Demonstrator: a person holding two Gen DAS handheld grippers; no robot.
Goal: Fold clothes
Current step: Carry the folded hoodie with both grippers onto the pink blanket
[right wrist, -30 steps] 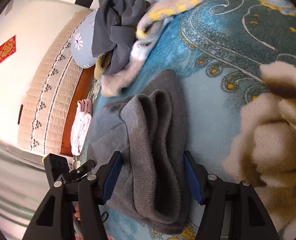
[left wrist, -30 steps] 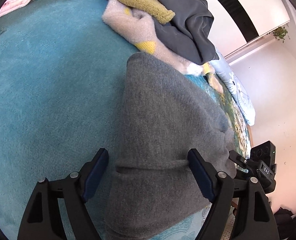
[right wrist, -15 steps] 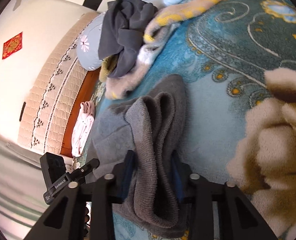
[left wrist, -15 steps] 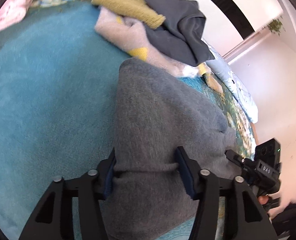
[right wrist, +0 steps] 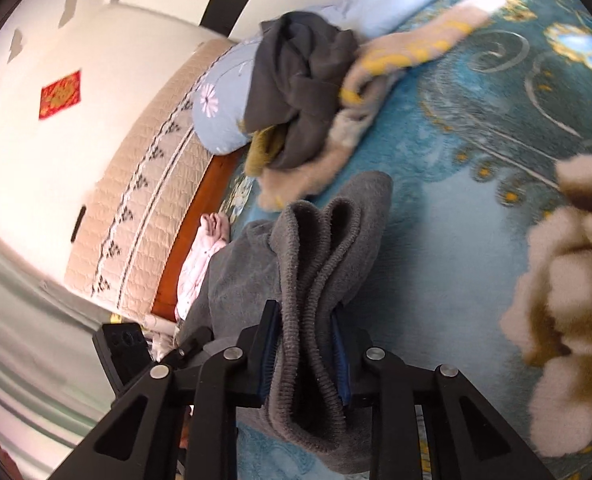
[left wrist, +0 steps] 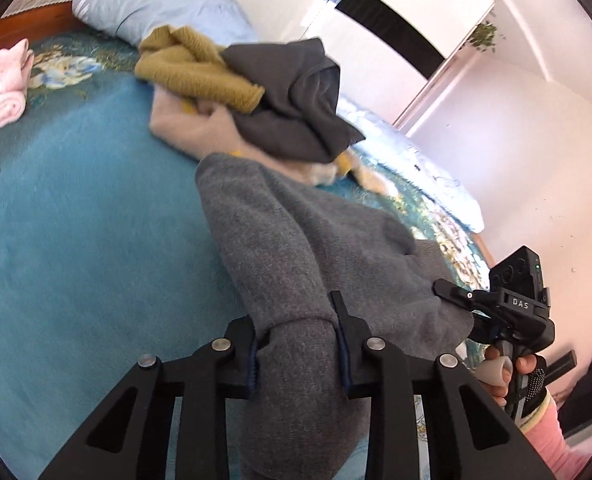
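Between both clenched pairs of jaws, left gripper (left wrist: 297, 344) and right gripper (right wrist: 305, 350), grey sweater (left wrist: 296, 248) over blue bed blanket (left wrist: 76, 240).

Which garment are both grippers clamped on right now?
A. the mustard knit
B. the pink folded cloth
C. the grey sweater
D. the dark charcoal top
C: the left gripper and the right gripper each pinch bunched cloth of the grey sweater; the other garments lie untouched farther up the bed.
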